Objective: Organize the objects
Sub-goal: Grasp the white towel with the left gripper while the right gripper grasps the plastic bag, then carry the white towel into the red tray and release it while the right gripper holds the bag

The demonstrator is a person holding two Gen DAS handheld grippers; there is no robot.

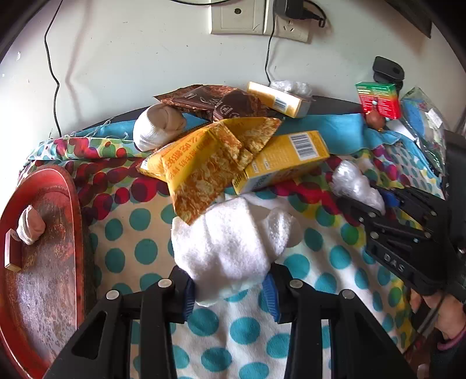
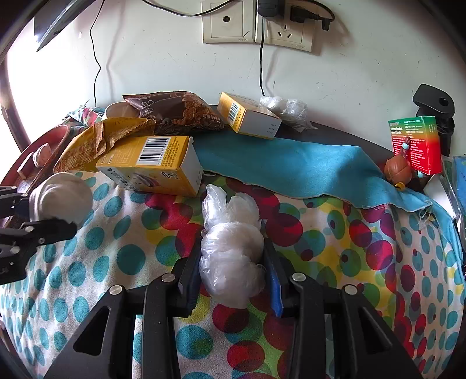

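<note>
Fingers [image 1: 186,287] astride white sock [image 1: 233,247], long axis forward

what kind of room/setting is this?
Probably a home room, a cluttered table against a wall: polka-dot cloth as cover, wall sockets with plugged chargers, snack packets and rolled socks lying about.

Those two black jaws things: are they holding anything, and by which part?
Left gripper clamps a rolled white sock by its near end. Right gripper has its jaws on either side of a crumpled clear plastic bag, around its near half.
</note>
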